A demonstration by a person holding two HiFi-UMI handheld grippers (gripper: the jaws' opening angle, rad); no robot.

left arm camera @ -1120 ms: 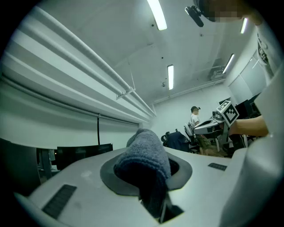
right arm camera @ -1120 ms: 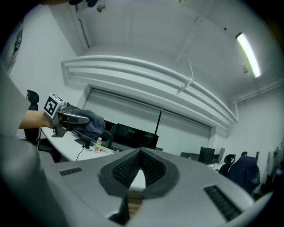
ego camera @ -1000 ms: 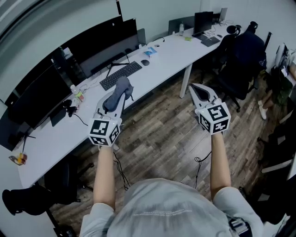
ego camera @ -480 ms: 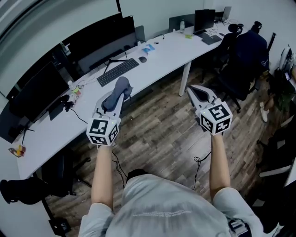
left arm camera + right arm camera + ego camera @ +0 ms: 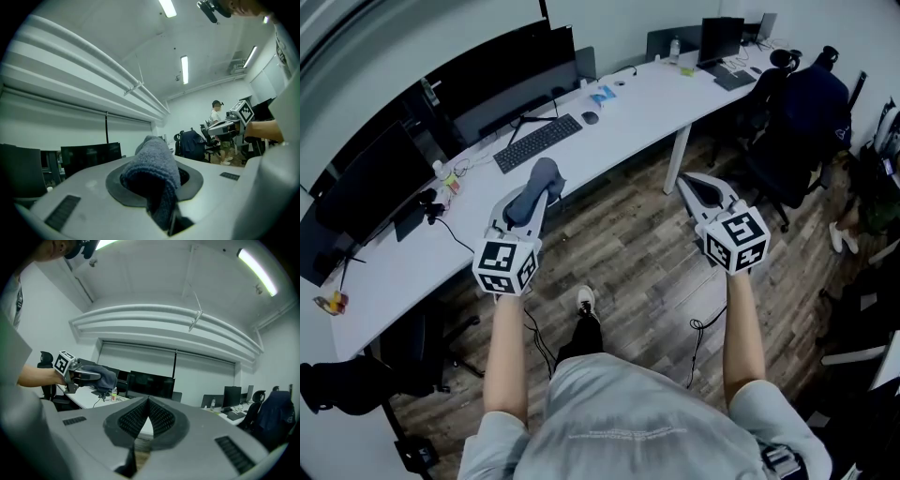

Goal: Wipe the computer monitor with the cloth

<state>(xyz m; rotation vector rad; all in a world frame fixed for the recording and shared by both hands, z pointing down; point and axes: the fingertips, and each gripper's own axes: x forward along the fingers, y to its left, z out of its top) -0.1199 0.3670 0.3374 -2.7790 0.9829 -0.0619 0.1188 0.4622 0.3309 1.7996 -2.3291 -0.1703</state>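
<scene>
- Your left gripper [image 5: 534, 199] already has the cloth [image 5: 546, 174]. Its claw pinches a bunched fold of the grey fabric, and in the left gripper view the fold [image 5: 152, 166] humps up over the jaw pads with a tail tucked down between them.
- Your right gripper [image 5: 692, 185] carries nothing. Its ribbed pads [image 5: 140, 420] are pressed together with only floor and desk showing beyond them.
- Picking up the cloth looks done, but I judge that no wiping has begun. The cloth hangs in the air over the wooden floor [image 5: 628, 272], short of the white desk [image 5: 637, 108] and well apart from every screen.
- What is left is the whole job: step in to the desk, bring the cloth flat against the glass, and sweep across it.
- The cloth's long axis runs along the left gripper, from the marker cube [image 5: 502, 267] out past the jaw tips. It points forward and slightly right, toward the keyboard [image 5: 537, 142] and the wide dark monitor [image 5: 502, 70] behind it.
- That monitor stands upright at the back of the desk. Its long axis follows the desk edge and its screen faces you.
- A second dark monitor [image 5: 366, 183] sits further left, and I cannot tell which one is meant.
</scene>
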